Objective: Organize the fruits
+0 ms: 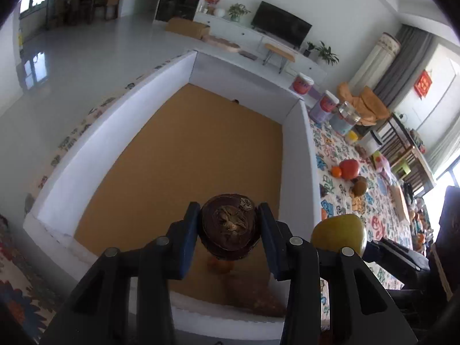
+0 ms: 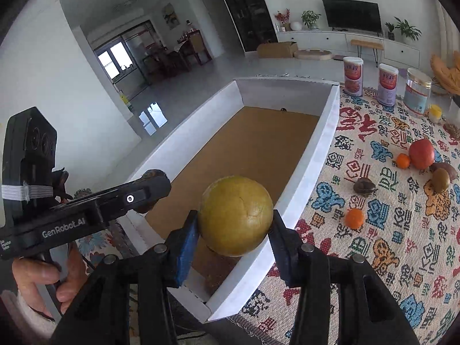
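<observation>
Left wrist view: we see our left gripper pinching a dark brown round fruit between its two blue pads, held above the brown floor of a white-walled box. Just to the right, the yellow-green fruit shows past the gripper's frame, above the box's right wall. In the right wrist view, our right gripper clamps that yellow-green fruit on both sides, and it hangs over the near end of the box, close to its right wall. To the left, a hand grips the handle of the left gripper, whose tip with the dark fruit sits over the box's left wall. Outward, on the patterned cloth right of the box, we find loose fruit: a small orange one, a dark brown one, a second small orange one touching a large red fruit, and a green-brown one. Three canisters stand at the cloth's far edge.
</observation>
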Motion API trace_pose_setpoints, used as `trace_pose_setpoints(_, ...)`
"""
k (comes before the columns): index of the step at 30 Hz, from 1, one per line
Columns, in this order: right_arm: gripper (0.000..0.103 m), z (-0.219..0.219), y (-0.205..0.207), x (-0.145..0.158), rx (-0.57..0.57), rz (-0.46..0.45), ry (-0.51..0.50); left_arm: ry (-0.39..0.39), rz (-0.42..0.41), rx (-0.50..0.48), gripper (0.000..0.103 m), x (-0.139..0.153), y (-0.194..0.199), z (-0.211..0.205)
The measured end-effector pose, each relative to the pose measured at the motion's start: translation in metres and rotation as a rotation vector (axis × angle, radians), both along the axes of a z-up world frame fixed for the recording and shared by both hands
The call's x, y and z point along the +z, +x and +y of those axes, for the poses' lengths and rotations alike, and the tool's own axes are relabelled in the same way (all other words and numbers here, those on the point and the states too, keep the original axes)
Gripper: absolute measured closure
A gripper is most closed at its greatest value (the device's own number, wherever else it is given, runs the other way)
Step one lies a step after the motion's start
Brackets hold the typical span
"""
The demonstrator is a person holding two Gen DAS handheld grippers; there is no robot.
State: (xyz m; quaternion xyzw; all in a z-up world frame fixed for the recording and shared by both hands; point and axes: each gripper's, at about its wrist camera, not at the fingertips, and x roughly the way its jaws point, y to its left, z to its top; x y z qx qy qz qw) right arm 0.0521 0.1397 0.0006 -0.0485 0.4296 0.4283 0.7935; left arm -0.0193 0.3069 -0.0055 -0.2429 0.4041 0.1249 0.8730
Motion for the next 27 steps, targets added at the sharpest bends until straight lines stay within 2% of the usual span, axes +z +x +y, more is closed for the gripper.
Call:
trace_pose_setpoints(3,0.055,0.039,-0.009,-0.023,0.08,0.011,-0.055,0.019,0.053,0.056,0.061,-0.022,0.003,0.018)
trace_pose_setpoints(9,0.055,0.081,-0.009,-0.058,0.123,0.019,-0.149,0.092,0.102,0.081,0.057,-0.038,0.007,0.022)
trace_pose_setpoints(10,0.055,0.083,-0.008,-0.06,0.121,0.012,-0.155,0.109,0.103,0.085,0.048,-0.038,0.008,0.02)
trace_pose_setpoints(11,0.053,0.083,-0.007,-0.06,0.112,0.0,-0.153,0.126,0.099,0.09,0.034,-0.037,0.008,0.02)
trace_pose_setpoints(13,0.042,0.078,-0.007,-0.053,0.106,-0.022,-0.126,0.159,0.071,0.101,0.026,-0.032,0.008,0.015)
trace_pose_setpoints(15,0.025,0.062,-0.007,-0.04,0.076,-0.058,-0.076,0.169,0.037,0.092,0.026,-0.026,0.009,0.007)
trace_pose_setpoints(18,0.018,0.022,-0.007,-0.026,-0.005,-0.154,-0.045,0.165,-0.028,0.06,0.025,-0.012,0.011,-0.014)
trace_pose_setpoints(20,0.009,-0.015,-0.002,-0.021,-0.089,-0.213,-0.035,0.173,-0.067,0.011,0.024,-0.003,0.017,-0.038)
trace_pose_setpoints(23,0.006,-0.086,0.014,-0.024,-0.239,-0.259,-0.037,0.179,-0.121,-0.085,0.02,0.009,0.024,-0.084)
trace_pose_setpoints(27,0.003,-0.183,0.041,-0.047,-0.504,-0.287,-0.137,0.158,-0.166,-0.273,0.019,0.014,0.036,-0.16)
